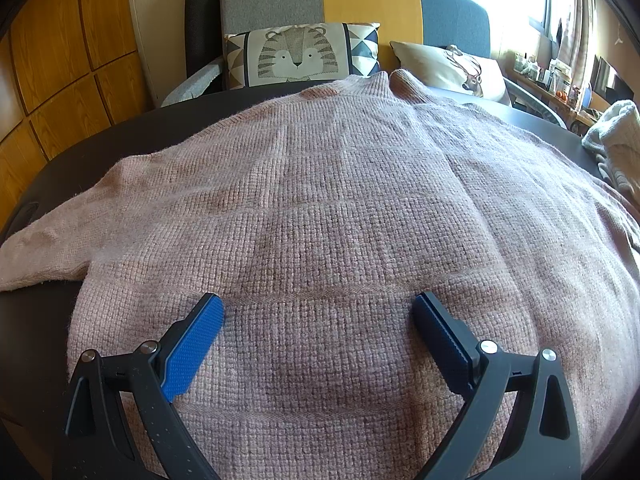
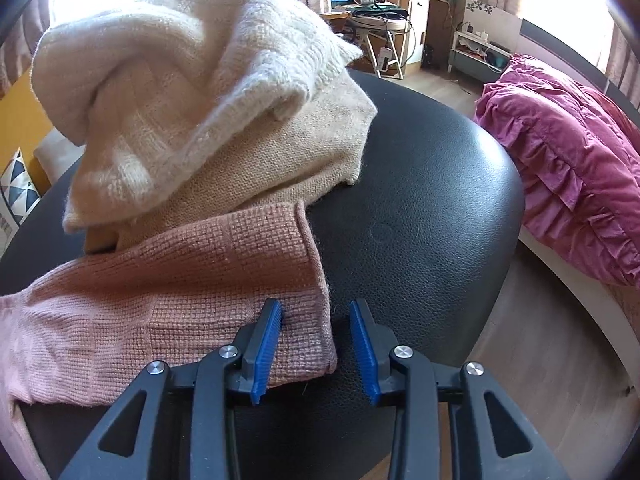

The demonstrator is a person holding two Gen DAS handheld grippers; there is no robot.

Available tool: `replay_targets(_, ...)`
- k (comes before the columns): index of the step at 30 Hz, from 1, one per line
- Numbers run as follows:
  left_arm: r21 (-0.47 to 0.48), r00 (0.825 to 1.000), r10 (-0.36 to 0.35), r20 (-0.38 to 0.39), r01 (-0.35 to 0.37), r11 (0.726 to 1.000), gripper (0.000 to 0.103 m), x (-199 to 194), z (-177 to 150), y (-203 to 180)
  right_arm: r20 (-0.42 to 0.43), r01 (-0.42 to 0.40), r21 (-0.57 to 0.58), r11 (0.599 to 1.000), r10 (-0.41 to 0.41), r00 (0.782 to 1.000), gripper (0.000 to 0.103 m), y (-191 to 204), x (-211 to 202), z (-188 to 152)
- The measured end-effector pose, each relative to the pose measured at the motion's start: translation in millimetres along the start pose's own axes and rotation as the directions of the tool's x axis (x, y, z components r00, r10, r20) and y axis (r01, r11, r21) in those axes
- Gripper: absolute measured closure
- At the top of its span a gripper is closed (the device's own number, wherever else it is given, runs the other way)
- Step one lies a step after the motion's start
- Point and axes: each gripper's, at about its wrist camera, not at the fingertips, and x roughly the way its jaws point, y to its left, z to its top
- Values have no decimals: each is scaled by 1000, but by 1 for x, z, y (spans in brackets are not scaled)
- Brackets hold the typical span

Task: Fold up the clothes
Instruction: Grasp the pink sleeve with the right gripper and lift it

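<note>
The left gripper [image 1: 318, 304] is held spread wide over the pink sweater [image 1: 320, 208], nothing pinched between its pads. The right gripper [image 2: 316, 312] is parted around the sleeve cuff [image 2: 308, 320], one pad laid on the knit, one on the bare desk [image 2: 420, 208]; no pinch is seen yet. The sweater is spread flat on the desk beside a cream sweater pile [image 2: 192, 100]. Soft, limp, stretchy knit is expected: hem corners and cuff are judged the surest holds.
</note>
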Motion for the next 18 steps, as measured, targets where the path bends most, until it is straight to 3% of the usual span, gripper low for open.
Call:
replay_targets(3,1,1000,3,0,-3,1000,6,0,0,-1,13,-8,-20,1000,8,1000,75,0,1,-1)
replay_targets(5,2,1000,5,-1,-5,1000,6,0,1,-1,17,-18,-60,998,19,1000,92,7,0,-2)
replay_targets(13,-4,1000,-2,-4,2,1000,6,1,1,0,38,-111,-22,994,112,993,96,10,-14,4)
replay_targets(18,-9,1000,-9,-5,9,1000,6,0,1,1,89,-268,71,961,261,961,96,14,-47,14)
